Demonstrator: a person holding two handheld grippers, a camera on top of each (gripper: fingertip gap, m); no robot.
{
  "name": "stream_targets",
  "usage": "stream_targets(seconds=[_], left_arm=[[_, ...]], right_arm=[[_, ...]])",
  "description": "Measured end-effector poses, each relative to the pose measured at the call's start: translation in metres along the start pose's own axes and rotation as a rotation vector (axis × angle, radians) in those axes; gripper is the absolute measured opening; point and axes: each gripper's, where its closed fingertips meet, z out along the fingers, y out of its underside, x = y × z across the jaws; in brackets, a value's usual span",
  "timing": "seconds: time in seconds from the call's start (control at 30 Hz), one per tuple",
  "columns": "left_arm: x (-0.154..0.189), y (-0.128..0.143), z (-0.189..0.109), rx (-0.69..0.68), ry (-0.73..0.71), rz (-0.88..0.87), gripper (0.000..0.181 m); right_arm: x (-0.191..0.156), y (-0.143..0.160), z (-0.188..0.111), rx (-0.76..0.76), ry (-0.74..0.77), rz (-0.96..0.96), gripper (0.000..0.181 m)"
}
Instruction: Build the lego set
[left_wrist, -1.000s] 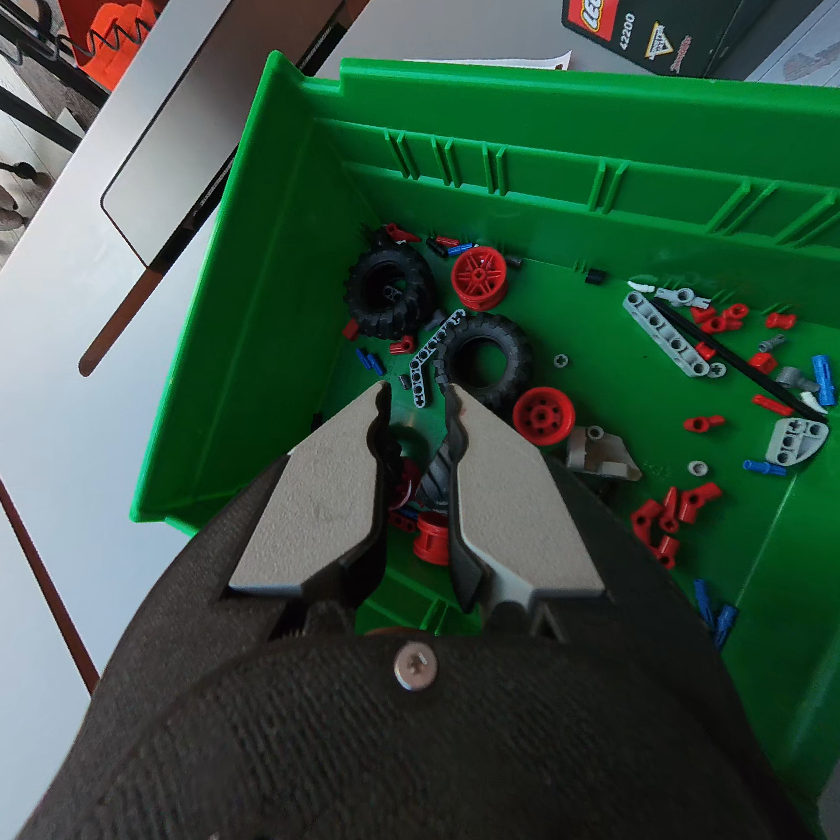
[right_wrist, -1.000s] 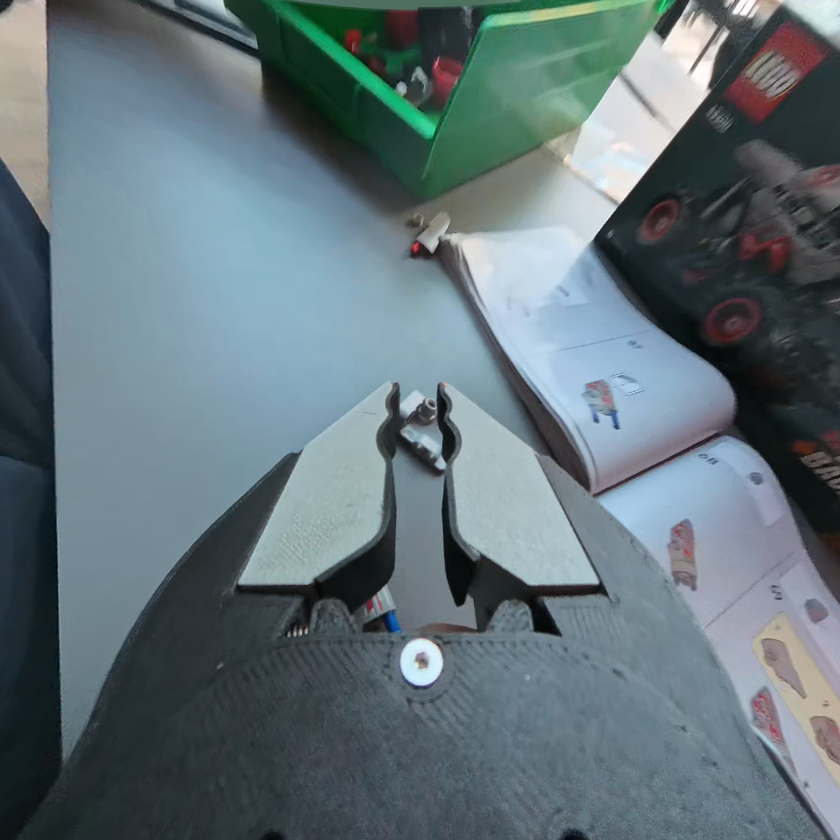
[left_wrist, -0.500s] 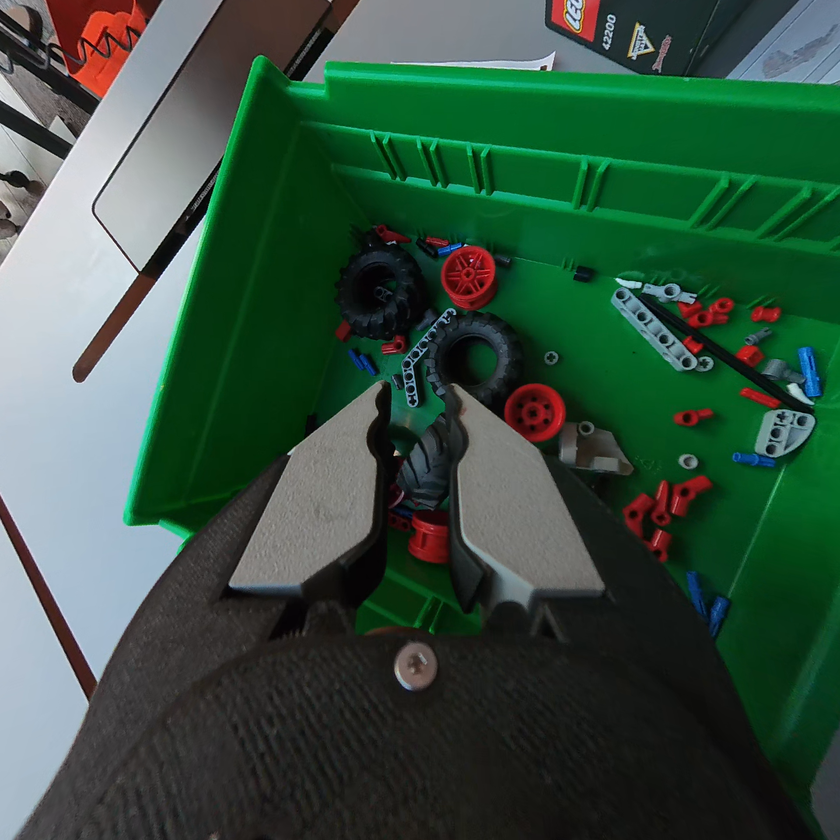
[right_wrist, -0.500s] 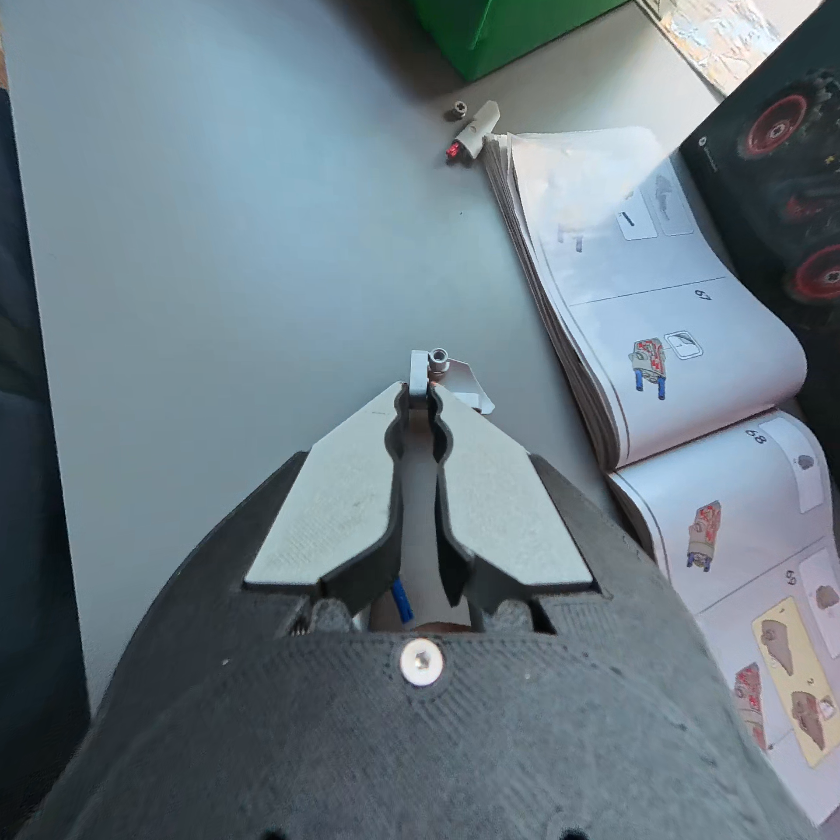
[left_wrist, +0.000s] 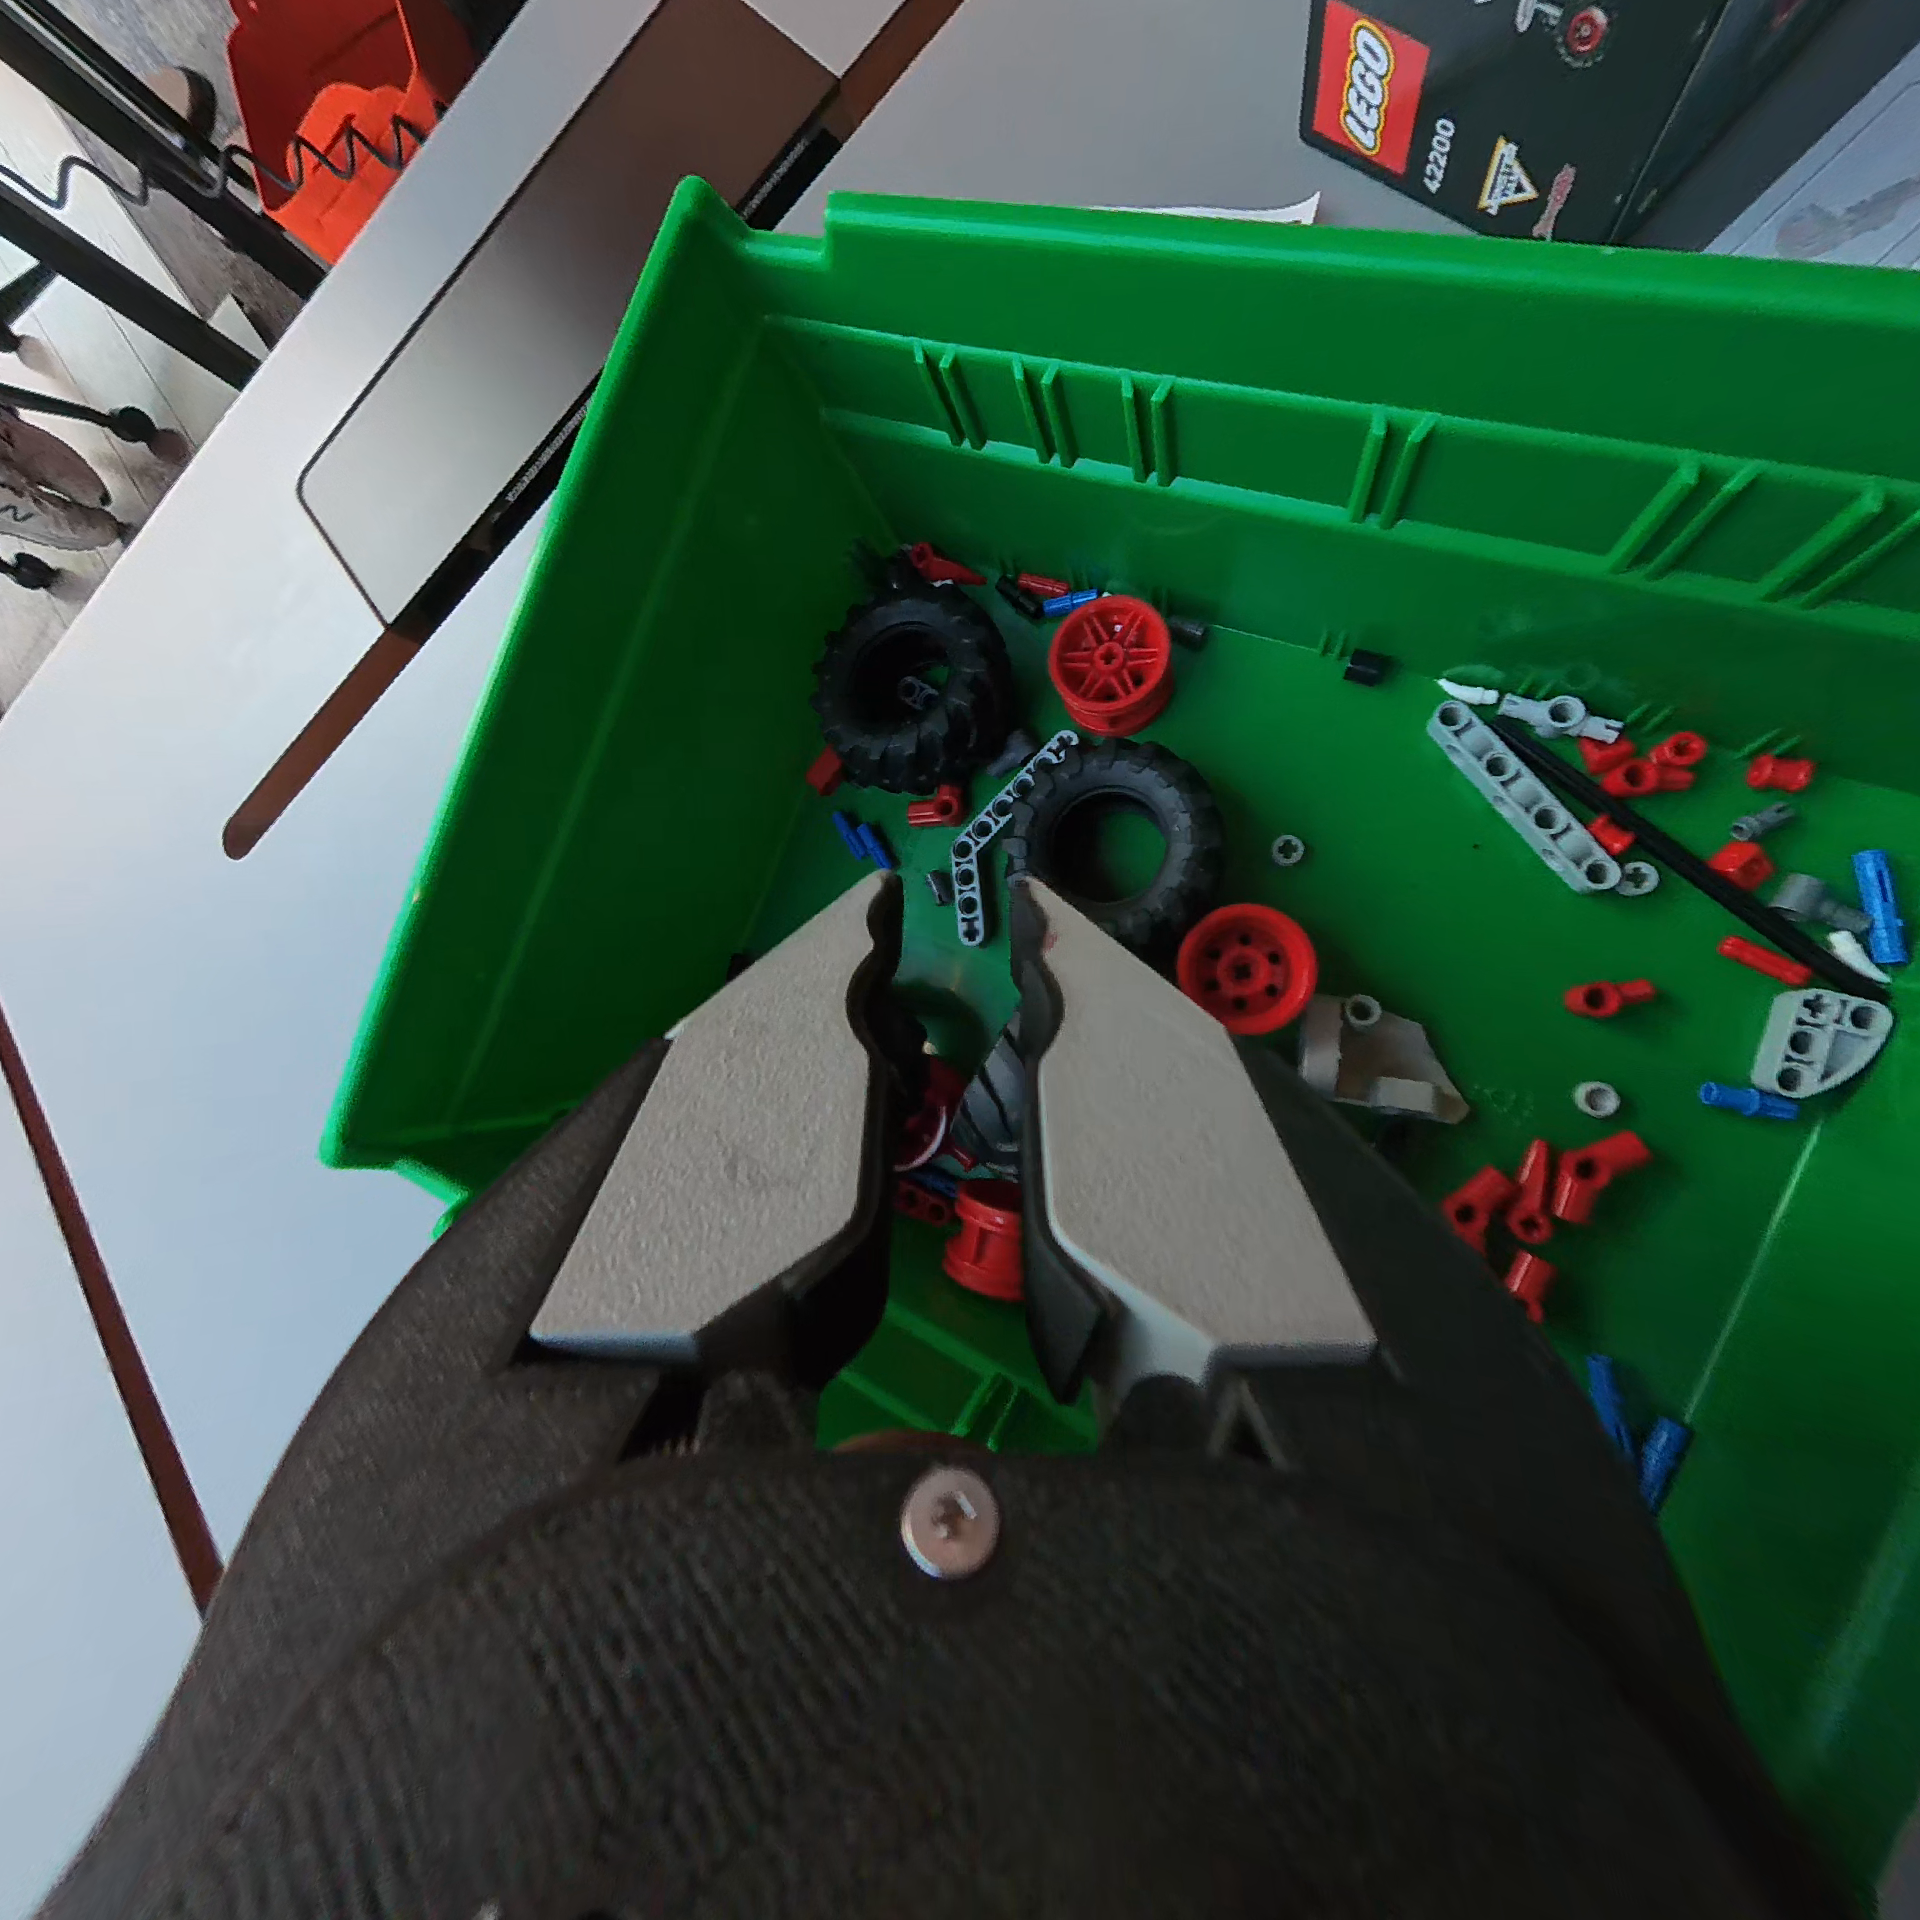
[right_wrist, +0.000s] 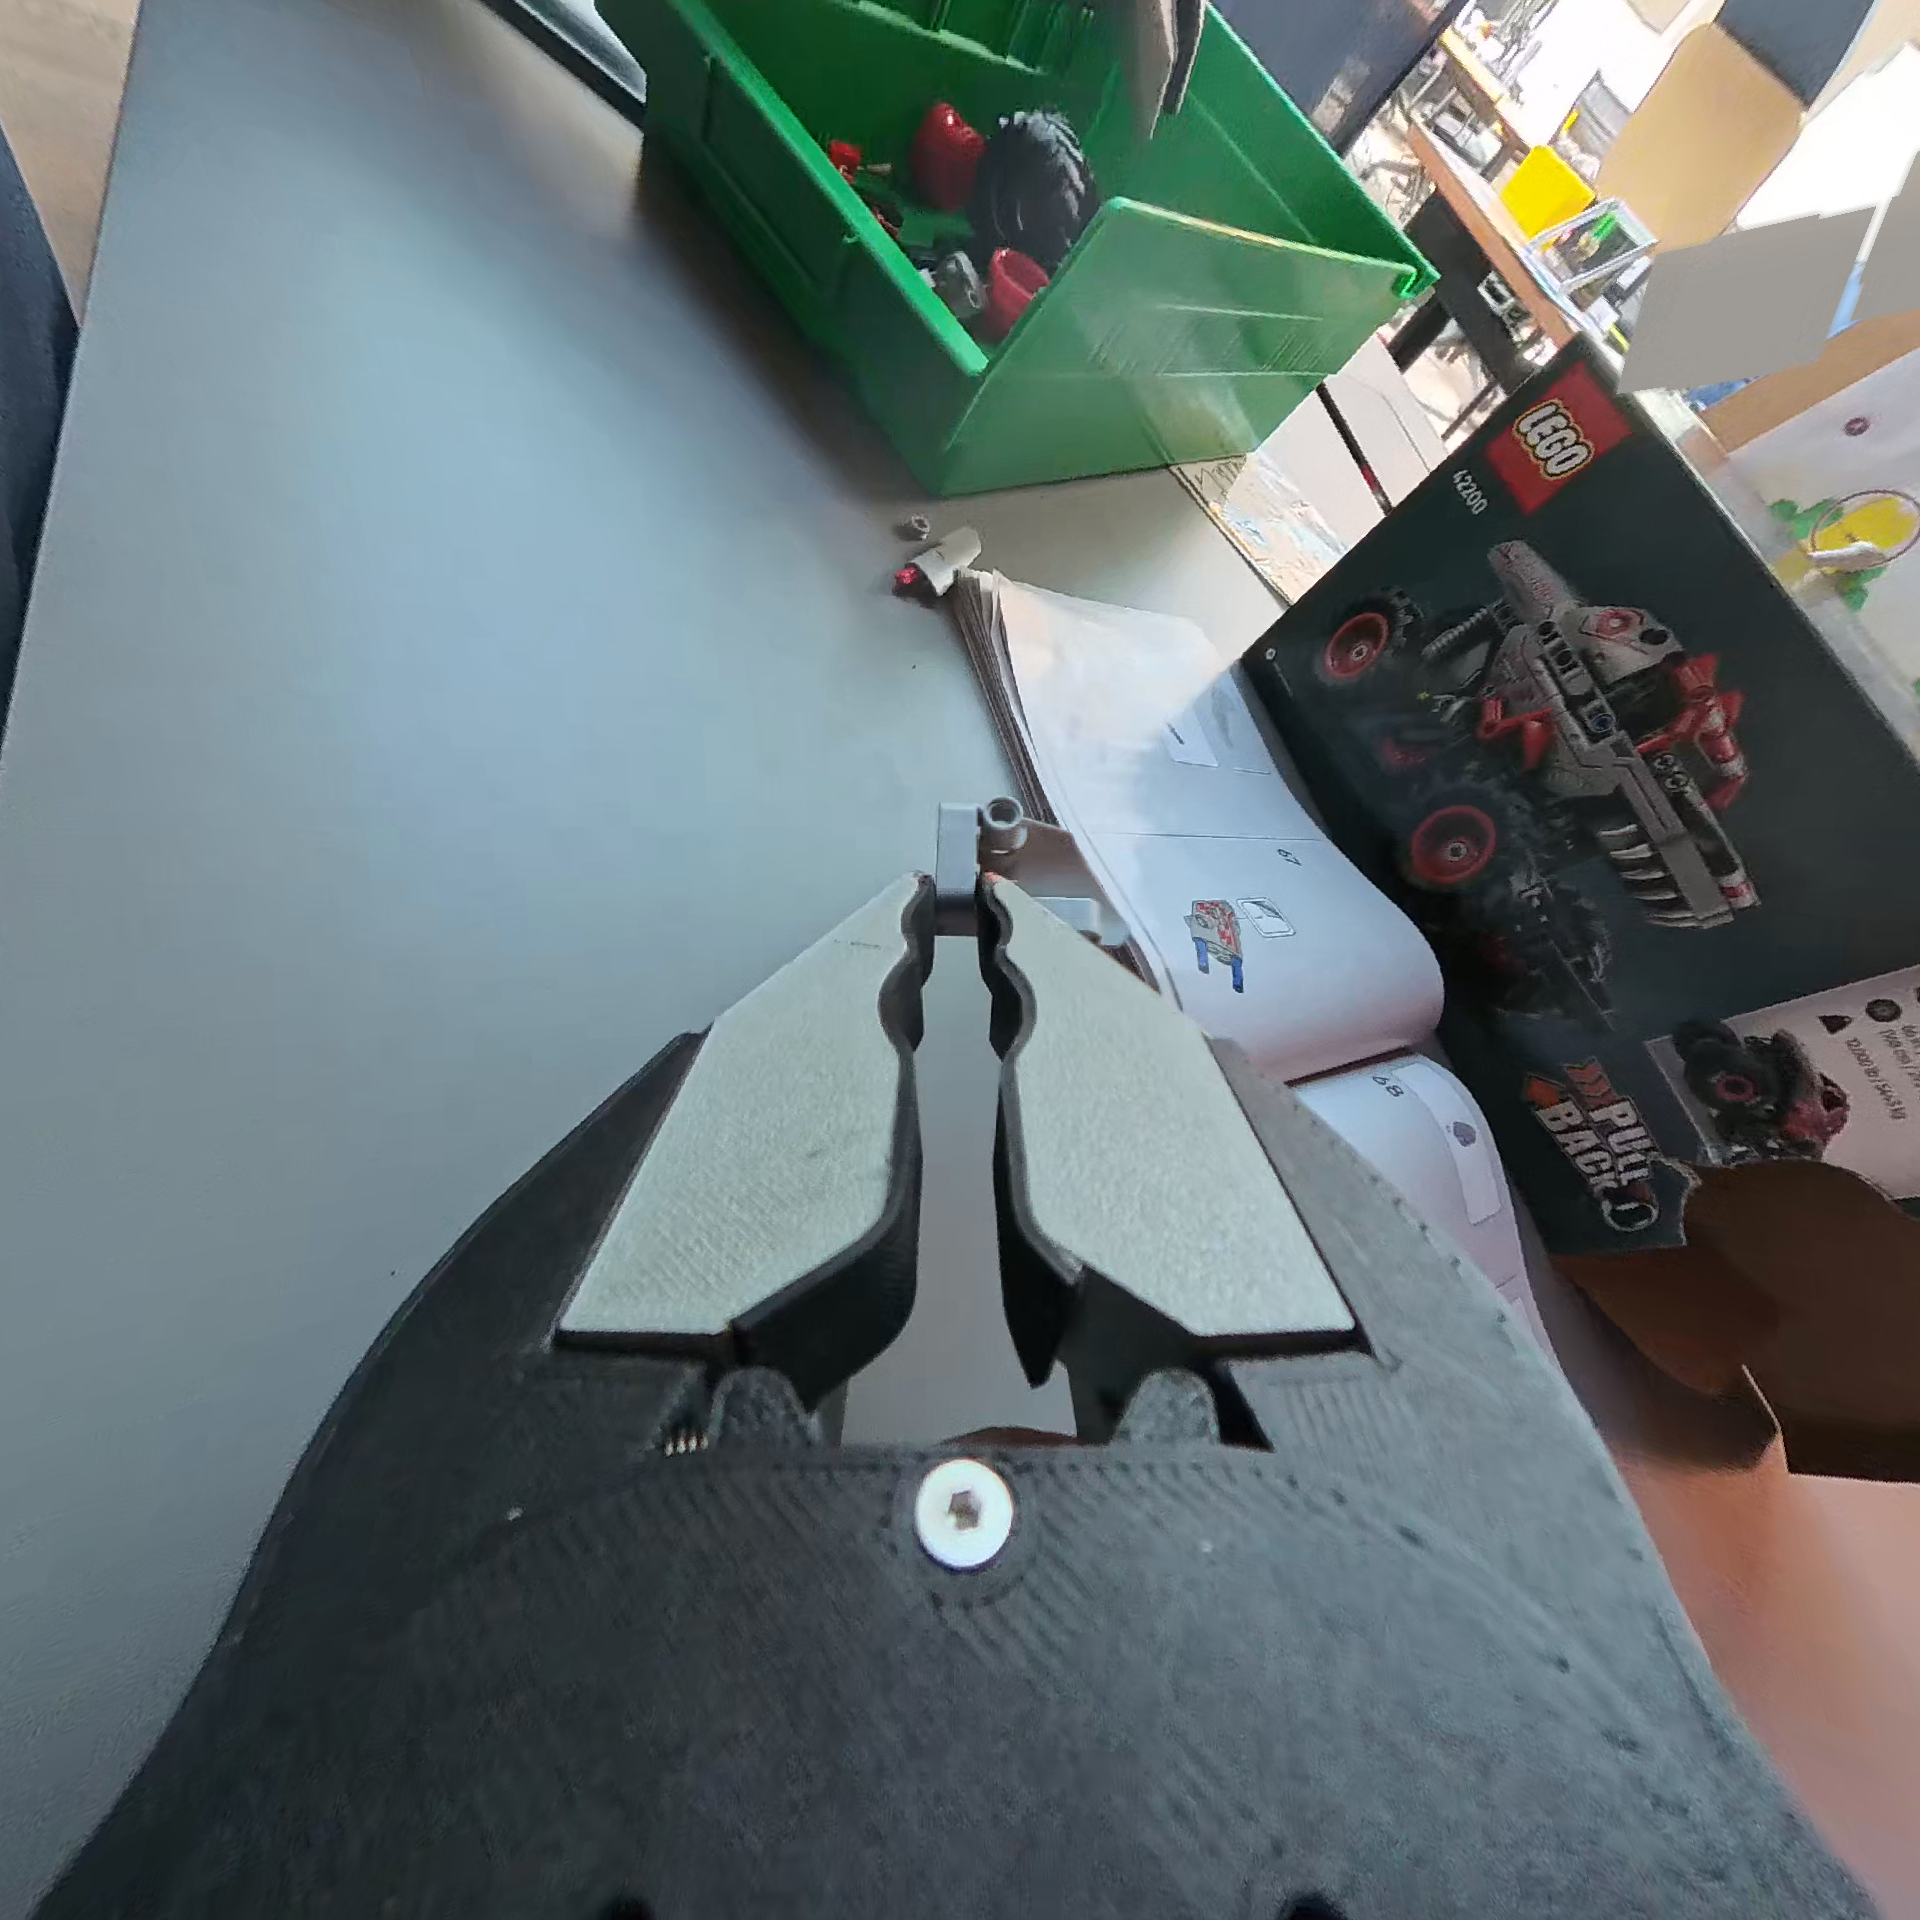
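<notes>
Since the earlier frame, the right gripper (right_wrist: 954, 902) has been lifting off the grey tabletop (right_wrist: 416, 727) and is now pinching a small grey plastic Lego assembly (right_wrist: 971, 854) at its fingertips, where a second ago its jaws were standing apart around that piece. The assembly is projecting forward beyond the tips, its long axis running roughly along the fingers, with a small round stud at its far end. It is hanging above the table just beside the open white instruction booklet (right_wrist: 1195, 790), which lies to its right. The green plastic bin (right_wrist: 1195, 332) is sitting well ahead.

The left gripper (left_wrist: 951, 888) is hovering over that bin, pointing steeply down, jaws parted and holding nothing. Directly under the gap a dark ribbed tyre (left_wrist: 992, 1107) is lying, with a small red wheel hub (left_wrist: 982, 1242) just nearer the camera. The left gripper is judged the nearer one for any bin pick; the tyre lies below and slightly behind its tips, so a short descent appears needed.
</notes>
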Motion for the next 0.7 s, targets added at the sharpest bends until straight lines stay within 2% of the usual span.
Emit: stream_targets(seconds=[0.7], left_arm=[[-0.0008, -0.0003, -0.0001, 0.007, -0.016, 0.017, 0.014]], right_arm=[[-0.0069, 0.0052, 0.0074, -0.017, -0.025, -0.033, 0.005]])
